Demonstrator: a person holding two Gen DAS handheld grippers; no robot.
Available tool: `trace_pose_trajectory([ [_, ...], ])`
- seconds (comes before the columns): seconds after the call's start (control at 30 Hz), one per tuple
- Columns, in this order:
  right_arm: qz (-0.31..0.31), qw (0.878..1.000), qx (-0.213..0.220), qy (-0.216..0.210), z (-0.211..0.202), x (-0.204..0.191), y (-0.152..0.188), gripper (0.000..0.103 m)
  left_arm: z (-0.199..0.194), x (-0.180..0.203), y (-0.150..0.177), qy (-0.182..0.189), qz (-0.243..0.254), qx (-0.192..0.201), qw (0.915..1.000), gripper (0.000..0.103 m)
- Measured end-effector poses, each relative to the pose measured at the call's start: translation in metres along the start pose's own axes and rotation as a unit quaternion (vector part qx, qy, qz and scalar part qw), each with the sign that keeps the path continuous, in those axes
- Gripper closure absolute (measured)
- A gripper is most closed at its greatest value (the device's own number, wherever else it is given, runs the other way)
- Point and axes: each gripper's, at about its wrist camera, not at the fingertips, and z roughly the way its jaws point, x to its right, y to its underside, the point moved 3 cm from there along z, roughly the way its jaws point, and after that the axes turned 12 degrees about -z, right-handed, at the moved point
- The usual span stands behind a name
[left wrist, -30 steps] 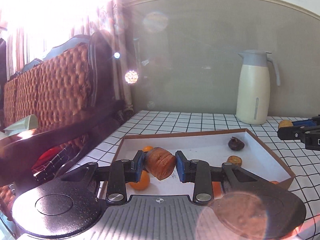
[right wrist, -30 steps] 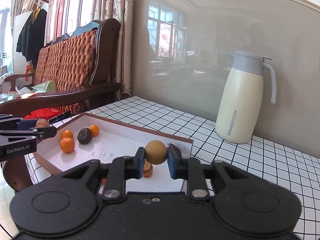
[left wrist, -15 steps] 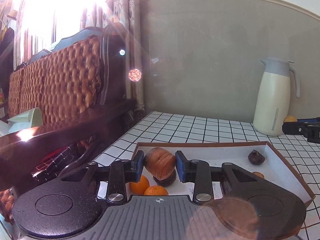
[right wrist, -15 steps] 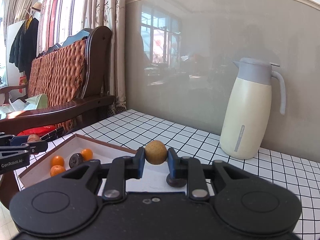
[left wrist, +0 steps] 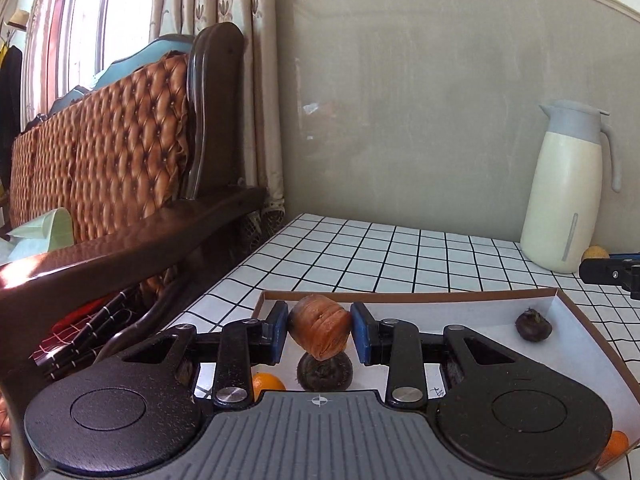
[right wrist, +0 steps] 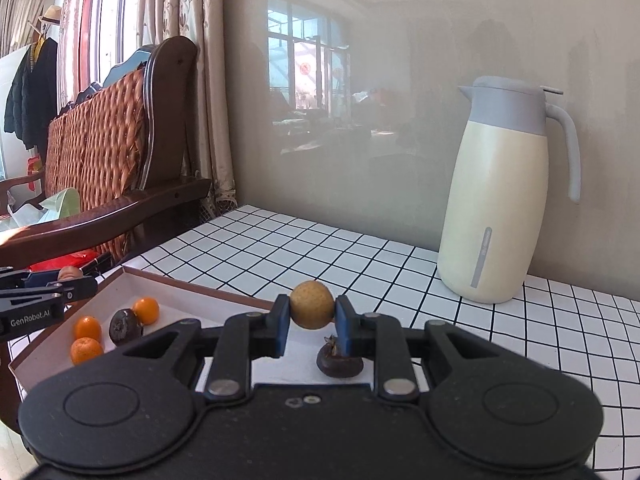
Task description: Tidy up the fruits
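Observation:
My left gripper [left wrist: 319,332] is shut on a brown ridged fruit [left wrist: 319,331], held above the near-left corner of a shallow white box [left wrist: 472,312] with a brown rim. Below it lie a dark round fruit [left wrist: 324,373] and a small orange [left wrist: 267,385]. Another dark fruit [left wrist: 533,325] lies at the box's right. My right gripper [right wrist: 312,313] is shut on a round tan fruit [right wrist: 311,310], held above the box's far-right end, over a dark fruit [right wrist: 339,361]. Three small oranges [right wrist: 146,309] and a dark fruit [right wrist: 125,327] lie at the box's left end [right wrist: 168,280].
A cream thermos jug [right wrist: 504,196] stands at the back right on the white checked table [right wrist: 360,256]. A wooden chair with a quilted brown back [left wrist: 120,148] stands left of the table. A grey wall runs behind.
Both grippers have drawn back and risen with their fruits still held. The box now sits lower and farther forward in both views.

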Motion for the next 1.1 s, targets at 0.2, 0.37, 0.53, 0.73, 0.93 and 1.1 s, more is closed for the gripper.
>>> trace_pose_trajectory([
  [0.2, -0.005, 1.0, -0.01, -0.001, 0.013, 0.002, 0.0, 0.088, 0.016, -0.001, 0.0, -0.005, -0.007, -0.011, 0.9999, 0.069],
  [0.37, -0.007, 1.0, -0.018, -0.006, 0.022, 0.002, 0.0, 0.088, 0.024, 0.001, -0.003, -0.004, -0.01, -0.011, 0.9999, 0.069],
  [0.53, -0.012, 1.0, -0.027, -0.008, 0.031, -0.004, 0.001, 0.087, 0.029, 0.001, -0.003, -0.006, -0.006, -0.011, 0.9999, 0.068],
  [0.73, -0.022, 0.999, -0.013, 0.031, 0.033, -0.003, 0.006, 0.006, 0.026, 0.005, 0.003, -0.016, 0.017, 0.01, 0.9997, 0.0],
  [0.93, 0.001, 1.0, -0.025, 0.016, 0.034, 0.001, 0.007, 0.006, 0.023, 0.003, 0.002, -0.013, 0.01, 0.011, 0.9998, 0.0],
  [1.1, 0.004, 1.0, -0.028, 0.014, 0.035, 0.0, 0.007, 0.006, 0.018, 0.003, 0.003, -0.012, 0.01, 0.015, 0.9998, 0.0],
])
